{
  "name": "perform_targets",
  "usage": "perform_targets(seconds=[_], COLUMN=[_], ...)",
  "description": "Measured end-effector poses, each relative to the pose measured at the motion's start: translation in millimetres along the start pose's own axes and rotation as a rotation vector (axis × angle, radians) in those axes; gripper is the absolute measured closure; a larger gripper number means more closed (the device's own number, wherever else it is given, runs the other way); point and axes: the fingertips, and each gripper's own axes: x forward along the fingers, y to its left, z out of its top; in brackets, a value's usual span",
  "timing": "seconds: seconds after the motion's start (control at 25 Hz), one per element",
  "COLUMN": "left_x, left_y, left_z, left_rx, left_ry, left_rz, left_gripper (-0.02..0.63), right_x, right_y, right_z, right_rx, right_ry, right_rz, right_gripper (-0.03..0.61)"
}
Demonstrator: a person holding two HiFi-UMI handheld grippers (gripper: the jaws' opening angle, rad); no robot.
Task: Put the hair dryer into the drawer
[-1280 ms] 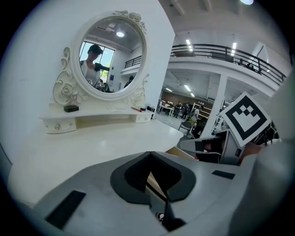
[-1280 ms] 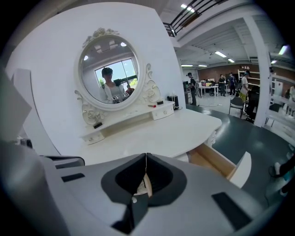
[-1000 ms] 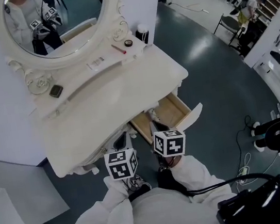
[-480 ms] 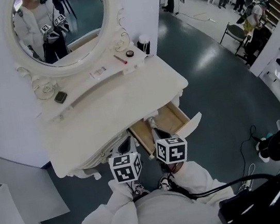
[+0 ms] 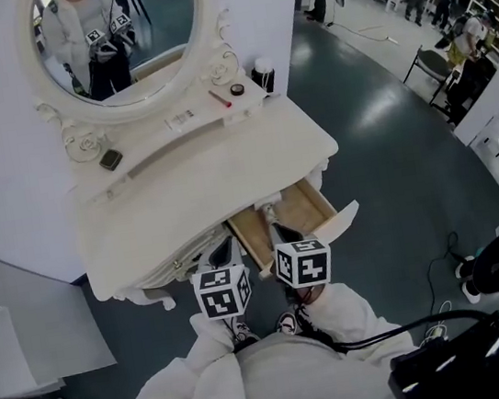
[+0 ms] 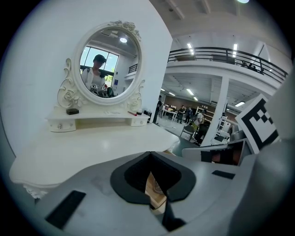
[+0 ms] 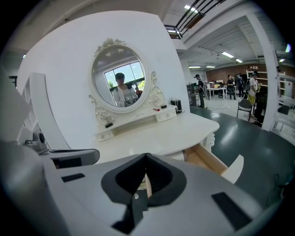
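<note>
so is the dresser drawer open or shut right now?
Open. The drawer is pulled out from under the dressing table, wooden inside exposed in the head and right gripper views.

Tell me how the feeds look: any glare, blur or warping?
Head view: sharp, but the wide lens bows the dressing table, and bright glare sits on the dark floor. Left gripper view: heavy fisheye, black corners, sheen on the dressing table. Right gripper view: same fisheye; the open drawer reads clearly.

Mirror (image 5: pixel 118 32) at the back of the dressing table (image 5: pixel 219 180), open drawer (image 5: pixel 294 213) under its front.
</note>
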Motion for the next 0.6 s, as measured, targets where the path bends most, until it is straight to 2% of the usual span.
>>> perform_targets(seconds=[0.6], left_x=[1.1], left_y=[-10.6], left_z=[-6.0], left_rx=[0.007], left_ry=[0.011], left_rz=[-0.010], left_gripper=[0.607], right_x=[-6.8], right_y=[-7.8], right_z=[-2.8], right_rx=[0.002], right_ry=[0.015], right_rz=[-0.001], right_gripper=[0.517])
